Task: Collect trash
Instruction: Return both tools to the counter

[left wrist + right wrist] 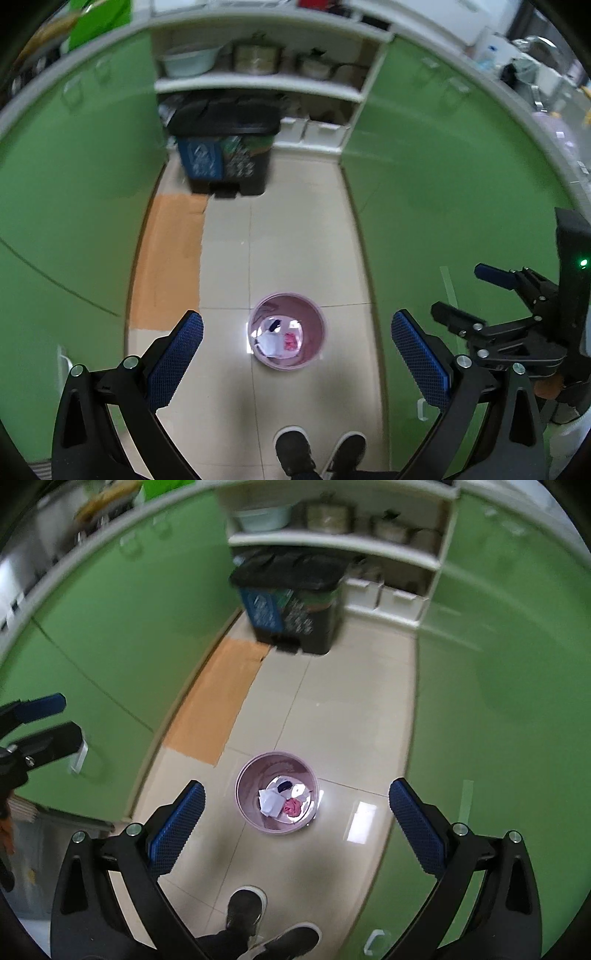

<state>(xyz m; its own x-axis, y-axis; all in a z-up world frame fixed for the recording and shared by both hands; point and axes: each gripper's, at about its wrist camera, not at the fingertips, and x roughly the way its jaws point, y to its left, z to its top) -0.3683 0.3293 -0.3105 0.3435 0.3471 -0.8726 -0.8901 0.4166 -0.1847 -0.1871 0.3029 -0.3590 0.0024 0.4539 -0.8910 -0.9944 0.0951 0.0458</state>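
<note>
I held both claws high over the pale tiled floor (pixel 295 229), tipped steeply downward, my dark shoes (pixel 295 454) showing at the bottom edge of each view. My left gripper (pixel 295 354) stood with its blue-padded fingers (pixel 177 354) spread wide apart and nothing between them; my right gripper (pixel 295 823) was spread just as wide, equally empty — its blue pads (pixel 417 827) framed bare tile and the bin far below. In the left wrist view the right gripper also showed at the right edge, its jaws parted, a small green light (pixel 583 263) glowing on its black body. The round pink plastic wastebasket (pixel 277 792) stood upright on the floor, well below and between the fingertips of each claw, touching neither. Inside it lay crumpled white paper (pixel 269 801), a scrap of pink-red wrapping (pixel 292 806) and something small and dark I could not make out. Farther off, against the open white shelving (pixel 258 83) between the green cabinet doors (pixel 74 184), stood a black two-part pedal bin (pixel 225 155) with a blue label (pixel 201 158) carrying a white recycling-style mark — the writing on it was too blurred to read. A flat orange-brown sheet (pixel 166 258) lay on the tiles beside the left cabinets.
</note>
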